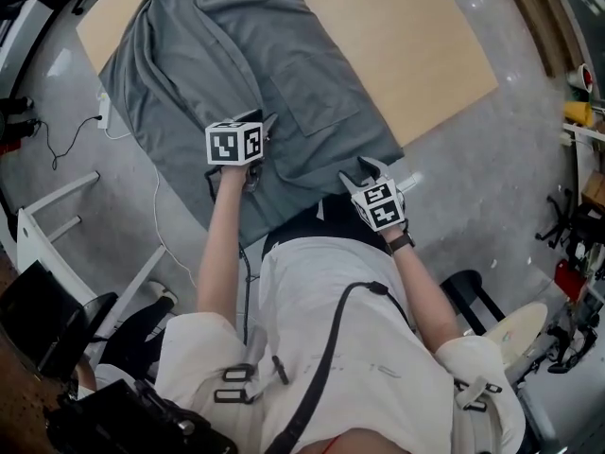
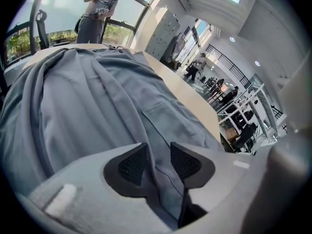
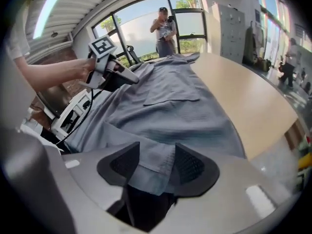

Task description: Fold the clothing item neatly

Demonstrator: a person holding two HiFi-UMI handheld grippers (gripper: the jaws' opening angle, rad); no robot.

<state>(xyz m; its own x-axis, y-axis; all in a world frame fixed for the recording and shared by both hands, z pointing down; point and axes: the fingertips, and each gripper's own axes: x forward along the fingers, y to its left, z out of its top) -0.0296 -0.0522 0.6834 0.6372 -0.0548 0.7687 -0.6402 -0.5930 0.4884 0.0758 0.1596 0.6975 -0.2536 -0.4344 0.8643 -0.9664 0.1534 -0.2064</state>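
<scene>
Grey shirt (image 1: 236, 64): spread lengthwise on the wooden table (image 1: 416, 36), chest pocket up, near end at the table's edge by the person.
Left gripper (image 2: 156, 156): jaws wide apart, with a raised fold of the shirt between the pads, not pinched.
Right gripper (image 3: 157, 162): jaws apart around the near hem corner, no grip.
Both forearms reach forward with the grippers tilted downward, the left further along the shirt.

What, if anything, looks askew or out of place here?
The grey shirt lies rumpled on the wooden table, with long loose folds along its left side, and its near end hangs over the table's edge. Nothing looks spilled or damaged.
</scene>
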